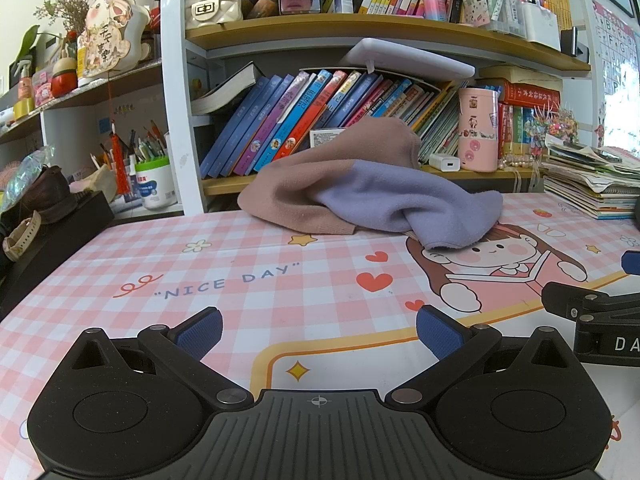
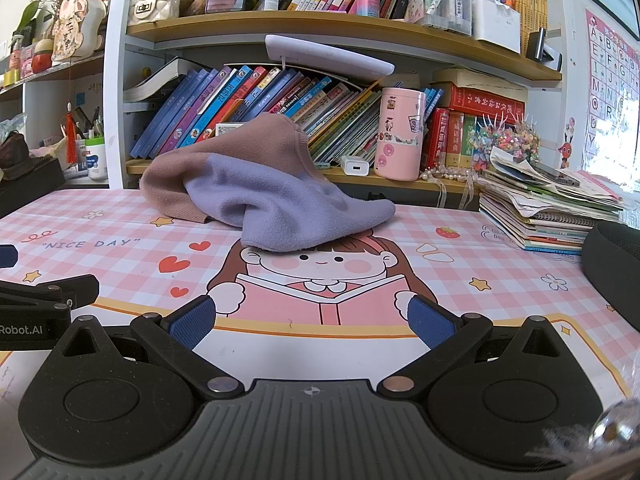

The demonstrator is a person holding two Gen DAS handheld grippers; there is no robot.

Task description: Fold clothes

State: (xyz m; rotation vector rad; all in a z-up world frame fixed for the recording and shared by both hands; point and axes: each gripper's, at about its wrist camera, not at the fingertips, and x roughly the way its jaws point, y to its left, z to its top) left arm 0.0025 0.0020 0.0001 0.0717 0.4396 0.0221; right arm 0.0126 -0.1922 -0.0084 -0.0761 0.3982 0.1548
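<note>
Counter (image 1: pixel 120 248): pink checked cartoon mat | brown-lilac sweater (image 2: pixel 256 192) crumpled upper centre, below bookshelf (image 2: pixel 340 24) | my left tongs (image 1: pixel 318 334), right tongs (image 2: pixel 314 322) released, empty

Garment (image 1: pixel 360 192) lies on table (image 1: pixel 240 264), before bookshelf (image 1: pixel 360 36).
</note>
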